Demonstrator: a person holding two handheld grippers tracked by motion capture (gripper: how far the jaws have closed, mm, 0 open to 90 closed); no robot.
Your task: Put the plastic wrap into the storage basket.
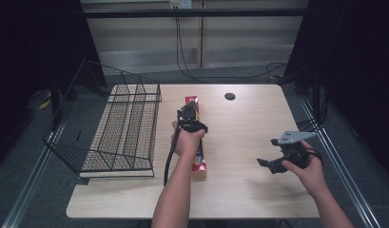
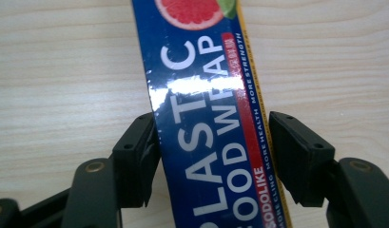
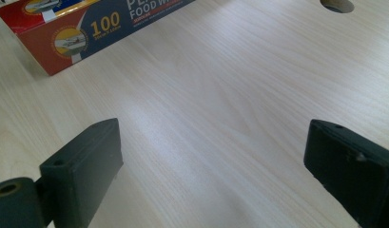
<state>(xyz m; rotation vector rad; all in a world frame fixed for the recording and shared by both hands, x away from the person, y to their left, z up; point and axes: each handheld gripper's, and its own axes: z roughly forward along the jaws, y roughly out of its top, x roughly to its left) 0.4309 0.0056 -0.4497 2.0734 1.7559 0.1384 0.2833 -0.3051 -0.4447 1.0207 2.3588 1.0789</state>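
A long blue and red plastic wrap box (image 1: 199, 167) lies lengthwise on the wooden table (image 1: 239, 194), just right of the basket. My left gripper (image 1: 188, 118) reaches down over the box's middle. In the left gripper view its two black pads (image 2: 135, 156) sit against both long sides of the box (image 2: 206, 118), shut on it. My right gripper (image 1: 268, 165) hovers over bare table at the right, apart from the box. Its jaws stand wide open in the right gripper view (image 3: 216, 147), with nothing between them, and the box's red end (image 3: 78, 28) shows at the upper left.
A black wire basket (image 1: 130, 123) sits on the table's left part, its tall side hanging past the edge. A round hole (image 1: 229, 96) is in the tabletop near the far edge, also in the right gripper view (image 3: 337, 4). Cables run on the floor behind.
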